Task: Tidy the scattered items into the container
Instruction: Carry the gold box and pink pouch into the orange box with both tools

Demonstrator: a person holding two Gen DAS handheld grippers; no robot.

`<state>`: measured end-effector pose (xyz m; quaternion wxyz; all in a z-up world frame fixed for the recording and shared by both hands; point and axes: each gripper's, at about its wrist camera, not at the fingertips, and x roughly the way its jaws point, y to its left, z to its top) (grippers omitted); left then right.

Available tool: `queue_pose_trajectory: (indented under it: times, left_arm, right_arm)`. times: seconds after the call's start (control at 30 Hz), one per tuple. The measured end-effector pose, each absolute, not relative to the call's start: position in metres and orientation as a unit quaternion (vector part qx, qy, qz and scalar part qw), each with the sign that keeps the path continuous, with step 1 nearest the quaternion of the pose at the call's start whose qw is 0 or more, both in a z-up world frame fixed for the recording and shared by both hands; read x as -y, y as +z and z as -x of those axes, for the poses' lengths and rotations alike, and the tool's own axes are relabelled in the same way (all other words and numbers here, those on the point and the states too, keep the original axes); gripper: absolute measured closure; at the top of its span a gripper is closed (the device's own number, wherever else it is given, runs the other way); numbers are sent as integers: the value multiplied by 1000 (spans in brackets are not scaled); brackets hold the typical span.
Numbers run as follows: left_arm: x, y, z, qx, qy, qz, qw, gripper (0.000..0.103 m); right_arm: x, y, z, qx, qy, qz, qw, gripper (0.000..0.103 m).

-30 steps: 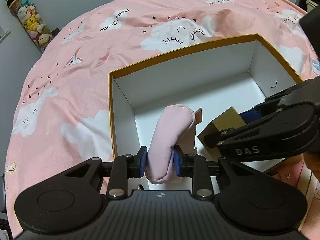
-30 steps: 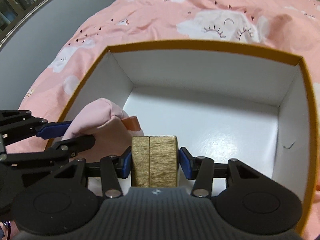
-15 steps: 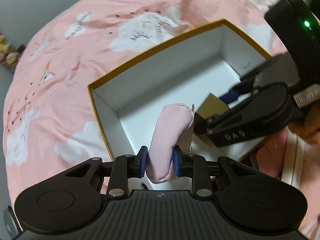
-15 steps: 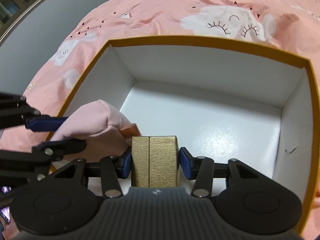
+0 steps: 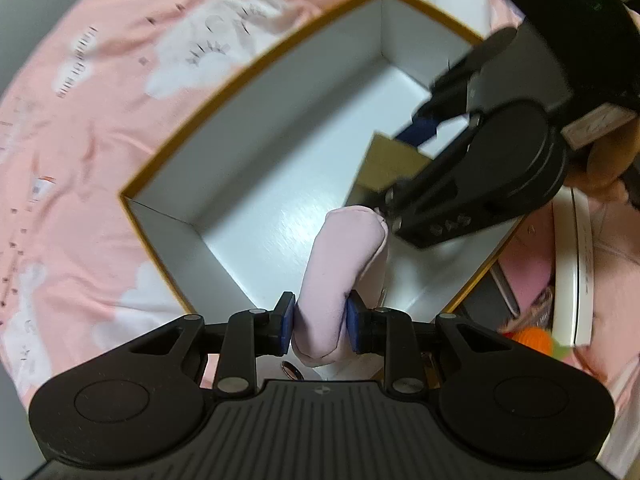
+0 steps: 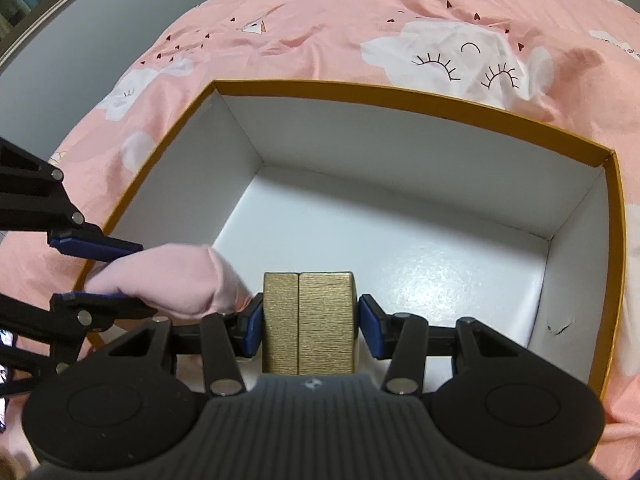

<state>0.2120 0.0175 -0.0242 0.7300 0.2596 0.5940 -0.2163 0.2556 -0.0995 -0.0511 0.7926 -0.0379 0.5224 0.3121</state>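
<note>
Nearest the left wrist camera, the left tool [image 5: 320, 328] is clenching a soft pink pouch [image 5: 340, 264], its blue pads pressing into the fabric on both sides so that the cloth is bulging above them. The pouch is standing up out of that grip and leaning toward the white inside of the container [image 5: 260, 80], an open box with an orange rim that is sitting on the bed [image 5: 72, 208]. In the right wrist view, the right tool [image 6: 308, 326] is grasping a gold box [image 6: 308, 320] squarely between its pads (a seam is running down the front face of the box), and it is holding it just above the container's [image 6: 420, 96] near edge, over the white floor. The left tool [image 6: 100, 276] is reaching in from the left side of that view, with the pink pouch [image 6: 168, 280] lying across the container's left wall and nearly touching the gold box. Farther on, the container's floor is lying bare and shiny, with a small dark mark low on its right wall. Beyond the far rim, the pink bedsheet [image 6: 360, 32] with white clouds and sleepy-eye prints is spreading away toward the bed's far edge.
</note>
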Motion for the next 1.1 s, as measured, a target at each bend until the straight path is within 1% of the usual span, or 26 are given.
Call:
queue_pose_trajectory:
  times: [0.3,0.5,0.63,0.73,0.93,0.97,1.0,1.07,1.1]
  left_arm:
    - [-25,-38,-240,-577,-229,-273,735,61]
    - [-17,-55,-240,-560,-228,-320,729,48]
    - [-15,-68,-238,-563,-246,-345,710,37]
    - [-20,-73,-242,-572,-252,-341,702,33]
    - [-29,-61,-247,-552,-255,-328,723,33]
    - [-29,-59,-248,-549,-256,-327,725,34]
    - [-29,-59,-248,-548,-257,-325,727,37]
    - [-29,-61,-252,-548,-254,-318,731,54]
    - [-28,-63,-251,-549,-252,-314,732,57]
  right_arm:
    - [91,-58,-272,-524,309,56,792,52]
    - [81,-71,-282,-540,311,66,779,52]
    - [77,-78,-284,-554,314,61,769,52]
    - [75,-78,-283,-561,320,62,761,52]
    - [76,-76,-282,-565,321,73,757,52]
    - [76,-75,-282,-564,319,74,758,52]
    - [77,-74,-283,-562,316,73,761,52]
    - [78,-73,-285,-558,311,68,766,52]
    - [78,-72,-286,-556,309,66,769,52]
